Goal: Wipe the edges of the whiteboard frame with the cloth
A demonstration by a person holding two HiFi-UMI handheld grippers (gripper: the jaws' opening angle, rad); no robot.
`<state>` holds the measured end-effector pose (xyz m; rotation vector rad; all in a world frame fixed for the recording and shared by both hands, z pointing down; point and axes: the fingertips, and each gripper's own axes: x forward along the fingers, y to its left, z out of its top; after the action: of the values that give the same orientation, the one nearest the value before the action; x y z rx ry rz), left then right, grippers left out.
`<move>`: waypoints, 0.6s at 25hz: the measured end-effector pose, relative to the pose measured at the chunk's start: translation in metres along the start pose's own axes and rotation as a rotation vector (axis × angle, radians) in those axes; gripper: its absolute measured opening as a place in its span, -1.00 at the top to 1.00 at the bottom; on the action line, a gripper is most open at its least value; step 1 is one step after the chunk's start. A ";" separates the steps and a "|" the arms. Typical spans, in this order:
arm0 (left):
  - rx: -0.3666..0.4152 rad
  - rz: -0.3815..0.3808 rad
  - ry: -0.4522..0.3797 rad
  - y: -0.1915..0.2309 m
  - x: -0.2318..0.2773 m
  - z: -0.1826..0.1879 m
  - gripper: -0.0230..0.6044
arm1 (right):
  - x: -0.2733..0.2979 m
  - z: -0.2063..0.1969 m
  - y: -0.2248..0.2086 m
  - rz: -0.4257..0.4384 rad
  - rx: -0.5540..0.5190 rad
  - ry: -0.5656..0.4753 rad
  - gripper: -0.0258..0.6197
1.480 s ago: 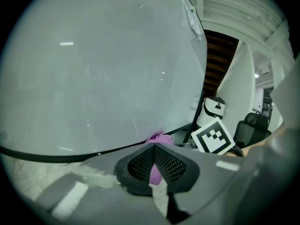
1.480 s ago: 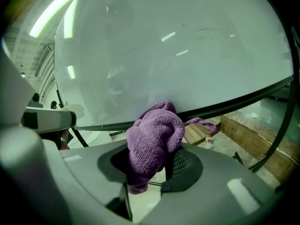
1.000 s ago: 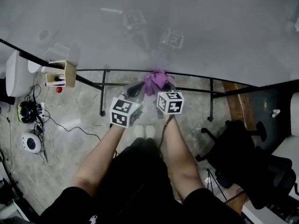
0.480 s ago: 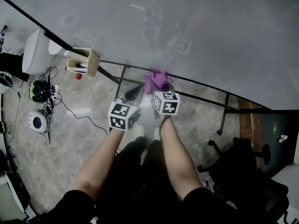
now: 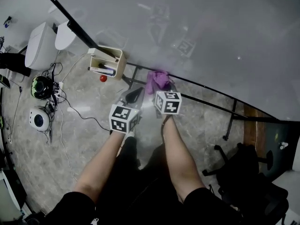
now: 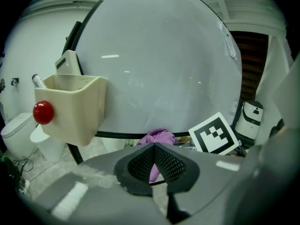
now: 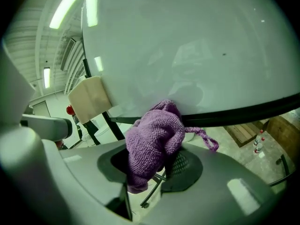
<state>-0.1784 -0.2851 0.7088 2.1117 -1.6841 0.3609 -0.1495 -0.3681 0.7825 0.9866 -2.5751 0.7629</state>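
The whiteboard (image 5: pixel 211 27) fills the top of the head view. Its black frame runs along the bottom edge (image 7: pixel 243 110) (image 6: pixel 122 135). My right gripper (image 5: pixel 161 87) (image 7: pixel 152 162) is shut on a bunched purple knitted cloth (image 5: pixel 158 79) (image 7: pixel 154 139), which presses against that bottom edge. My left gripper (image 5: pixel 132 96) (image 6: pixel 154 146) hovers just left of the cloth and slightly below the frame. Its mesh pads meet at the tips with nothing between them. A loose loop of the cloth (image 7: pixel 206 139) hangs to the right.
A beige marker holder (image 5: pixel 107 62) (image 6: pixel 70 109) with a red magnet (image 5: pixel 103 78) (image 6: pixel 43 112) hangs at the board's lower left corner. Below are the black stand bars (image 5: pixel 197 100), floor cables and devices (image 5: pixel 41 86), a white bin (image 5: pixel 40 46) and a black office chair (image 5: pixel 253 172).
Both grippers and the cloth have slid left along the bottom frame edge, closer to the marker holder. The head view has turned with them.
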 end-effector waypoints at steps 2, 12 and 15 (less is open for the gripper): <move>-0.005 -0.006 -0.001 0.023 -0.008 -0.001 0.92 | 0.016 0.001 0.017 -0.009 0.006 -0.003 0.46; -0.054 0.005 0.023 0.110 -0.052 -0.026 0.92 | 0.088 0.002 0.106 0.030 -0.052 0.026 0.46; -0.066 0.017 0.024 0.135 -0.065 -0.031 0.92 | 0.100 -0.002 0.122 0.033 -0.069 0.040 0.46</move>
<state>-0.3227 -0.2392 0.7278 2.0389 -1.6780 0.3305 -0.3060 -0.3439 0.7812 0.9013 -2.5712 0.6895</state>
